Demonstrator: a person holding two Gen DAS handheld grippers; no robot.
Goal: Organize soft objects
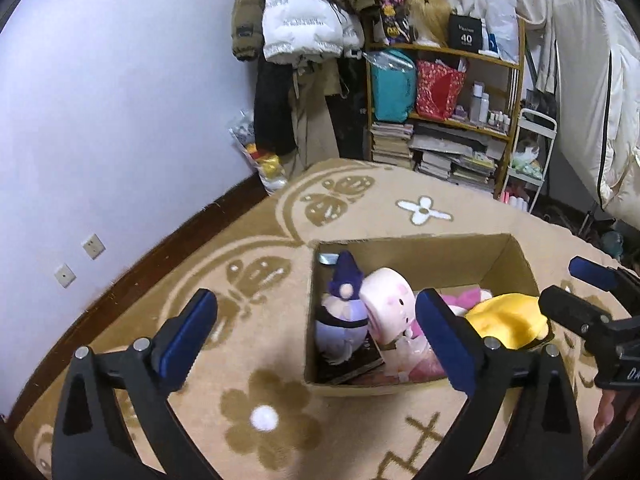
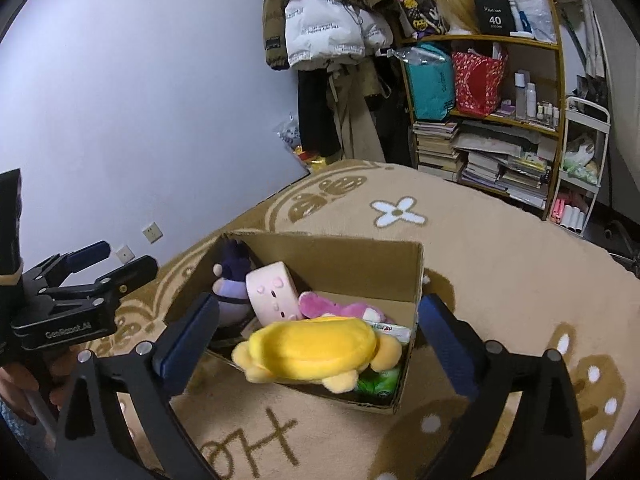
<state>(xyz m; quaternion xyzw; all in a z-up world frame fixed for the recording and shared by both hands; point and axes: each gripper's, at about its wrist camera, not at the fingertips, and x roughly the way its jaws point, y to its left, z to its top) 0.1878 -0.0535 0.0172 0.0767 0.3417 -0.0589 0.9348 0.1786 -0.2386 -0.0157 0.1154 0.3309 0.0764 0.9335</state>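
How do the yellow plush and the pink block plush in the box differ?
Shape: the yellow plush is flat and wide, with stubby limbs; the pink plush is a squarish block with a small face.
Pose: the yellow plush lies flat on top of the pile; the pink plush stands on edge, tilted.
Place: the yellow plush is at the box's near right corner; the pink plush sits nearer the middle, beside a purple plush.
Both are inside the box, ungripped.

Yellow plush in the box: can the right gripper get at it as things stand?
Probably yes. The yellow plush lies on top of the pile in the open box, nothing covers it, and the right gripper is open right in front of it.
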